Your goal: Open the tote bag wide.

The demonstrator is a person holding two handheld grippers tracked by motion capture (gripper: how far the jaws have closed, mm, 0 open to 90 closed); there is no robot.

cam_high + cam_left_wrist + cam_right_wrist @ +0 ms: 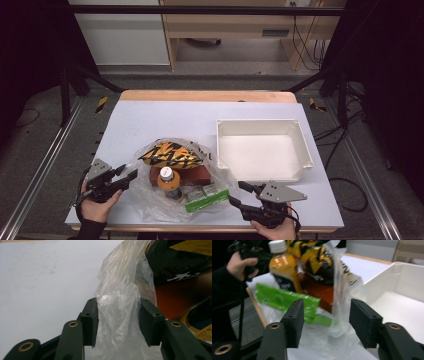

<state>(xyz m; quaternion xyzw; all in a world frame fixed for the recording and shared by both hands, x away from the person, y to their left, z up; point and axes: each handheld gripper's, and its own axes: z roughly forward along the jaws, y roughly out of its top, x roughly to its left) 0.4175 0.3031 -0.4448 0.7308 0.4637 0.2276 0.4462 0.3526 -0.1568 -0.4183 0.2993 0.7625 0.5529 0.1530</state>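
Plastic, thin and clear, makes up the bag (172, 192) that lies on the white table (150, 120) just to the left of the white tray (262, 150), and this bag is the landmark for everything here. Inside the bag, at its far side, there is a yellow-and-black snack packet (170, 155); a brown-red box (192, 174) lies directly in front of the packet, an orange drink bottle (169, 182) with a white cap lies against the box at the near side, and a green packet (205, 197) lies at the near right part of the bag, beside the bottle. The left gripper (125, 179) is at the left edge of the bag. In the left gripper view a bunched fold of the bag (117, 312) stands between the two black jaws and fills the gap from one pad to the other, so the left gripper (117, 322) holds the bag by this fold. The right gripper (239, 194) is just to the right of the bag, at its near right corner. In the right gripper view the jaws stand apart; crumpled film of the bag (337, 330) lies in the gap between them, but the pads of the right gripper (325, 322) do not press on it.
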